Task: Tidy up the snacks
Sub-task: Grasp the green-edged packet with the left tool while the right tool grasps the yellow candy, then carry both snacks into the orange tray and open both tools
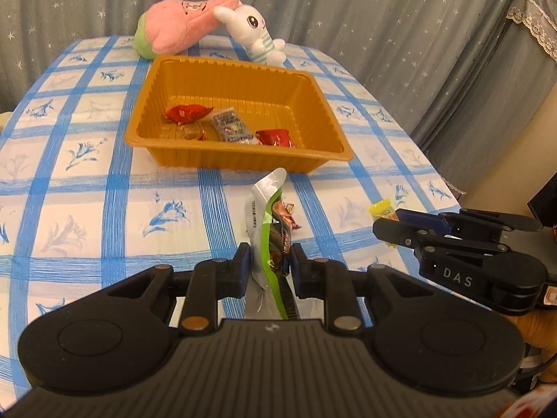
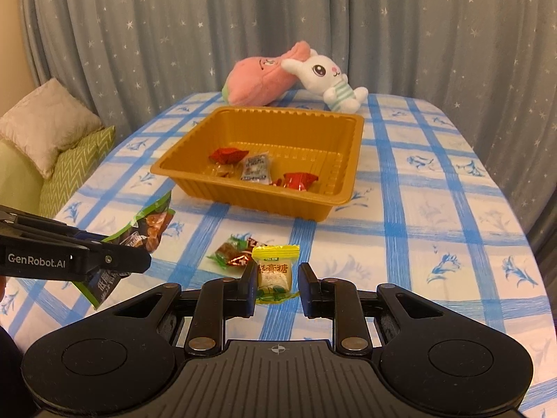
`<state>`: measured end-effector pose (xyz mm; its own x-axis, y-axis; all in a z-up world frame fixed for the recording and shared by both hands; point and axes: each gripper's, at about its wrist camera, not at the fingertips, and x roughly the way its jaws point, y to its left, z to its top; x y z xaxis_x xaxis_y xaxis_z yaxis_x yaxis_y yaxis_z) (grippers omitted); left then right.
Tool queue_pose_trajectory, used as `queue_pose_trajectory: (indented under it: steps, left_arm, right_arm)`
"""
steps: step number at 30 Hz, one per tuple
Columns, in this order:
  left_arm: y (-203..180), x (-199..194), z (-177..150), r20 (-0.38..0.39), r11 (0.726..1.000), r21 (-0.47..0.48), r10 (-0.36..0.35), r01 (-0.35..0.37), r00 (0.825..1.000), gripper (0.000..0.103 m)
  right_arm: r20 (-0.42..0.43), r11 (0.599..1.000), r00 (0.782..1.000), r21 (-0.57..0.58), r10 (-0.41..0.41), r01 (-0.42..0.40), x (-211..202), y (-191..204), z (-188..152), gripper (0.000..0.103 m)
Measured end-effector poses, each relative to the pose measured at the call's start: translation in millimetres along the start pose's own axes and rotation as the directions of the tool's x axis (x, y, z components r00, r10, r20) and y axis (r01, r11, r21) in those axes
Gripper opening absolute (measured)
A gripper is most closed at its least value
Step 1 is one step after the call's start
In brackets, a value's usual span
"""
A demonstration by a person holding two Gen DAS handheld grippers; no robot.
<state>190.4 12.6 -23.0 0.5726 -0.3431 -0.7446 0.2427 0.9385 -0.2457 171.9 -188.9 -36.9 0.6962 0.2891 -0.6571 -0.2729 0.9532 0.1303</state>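
A golden-orange plastic tray (image 1: pixel 240 160) (image 2: pixel 250 200) stands mid-table with several small wrapped snacks in it. My left gripper (image 1: pixel 268 268) (image 2: pixel 146 261) is shut on a green and silver snack pouch (image 1: pixel 266 209) (image 2: pixel 149 224), held upright above the cloth in front of the tray. My right gripper (image 2: pixel 276 285) (image 1: pixel 384 228) is shut on a yellow wrapped candy (image 2: pixel 275 268) (image 1: pixel 381 210), also off the table, to the right of the left gripper. A loose red and green candy (image 2: pixel 235 254) (image 1: pixel 289 214) lies on the cloth between them.
A blue-checked cloth (image 2: pixel 435 209) covers the table. A pink plush (image 1: pixel 177 24) and a white bunny plush (image 1: pixel 257 31) lie behind the tray, against a grey star curtain. A green sofa with a cushion (image 2: pixel 45 125) stands left of the table. A grey covered object (image 1: pixel 504 87) stands to the right.
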Motion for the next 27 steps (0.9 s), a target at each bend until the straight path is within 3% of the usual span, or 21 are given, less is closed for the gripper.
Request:
queue_pose_trajectory:
  steps: [16,27]
  left_arm:
    - [2.6,-9.4,27.1,0.048,0.999,0.022,0.025,-0.026,0.999,0.021]
    - [9.5,4.9,67.0,0.077,0.998,0.049,0.04,-0.044,0.996,0.021]
  right_arm:
    - [0.035,1.0,0.999,-0.013,-0.01,0.01,-3.1,-0.1,20.9,0.025]
    - [0.066,1.0,0.998,-0.028,-0.007,0.009,15.0,-4.4,61.2,0.025]
